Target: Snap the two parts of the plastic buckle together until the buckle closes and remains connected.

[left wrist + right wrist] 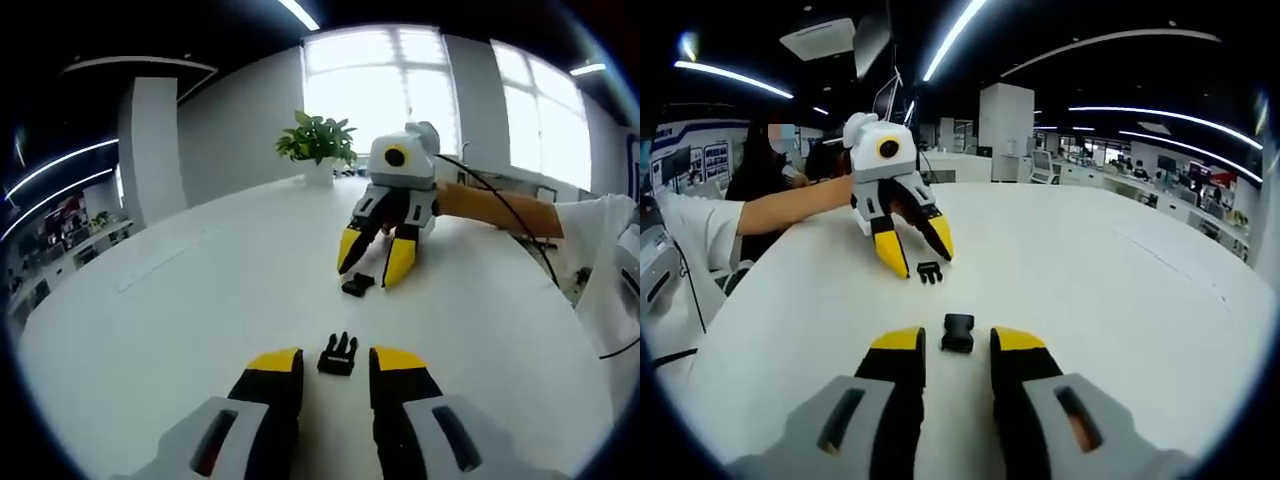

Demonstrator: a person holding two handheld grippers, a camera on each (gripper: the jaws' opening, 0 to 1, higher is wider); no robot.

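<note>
Black plastic, in two separate pieces, lay on the white surface (180, 300), each piece between the tips of one gripper. Seen along the left gripper (336, 362), its yellow-tipped fingers (275, 362) stood apart with the pronged half (338, 354) on the surface between them, not clamped. Seen along the right gripper (958, 342), its fingers (898, 342) also stood apart, and the socket half (957, 332) sat between their tips, apparently free of both.

Beyond the pronged half, the right gripper reached down from the far side with its tips spread around the socket half (357, 285); the two halves lay near each other but apart, with bare surface between them. The step in hand looked like the pickup: neither half was gripped and nothing was joined. The next move probably called for each pair of fingers to close squarely on its half, then to line the prongs up with the socket mouth and press until it latched. A skewed grip could let a half twist or skid on the smooth top.

Farther off, a potted plant (318, 140) stood at the surface's far edge before bright windows (380, 90). In the right gripper view, a person's forearm (790, 207) held the left gripper, and an office with ceiling strip lights (955, 35) stretched behind.
</note>
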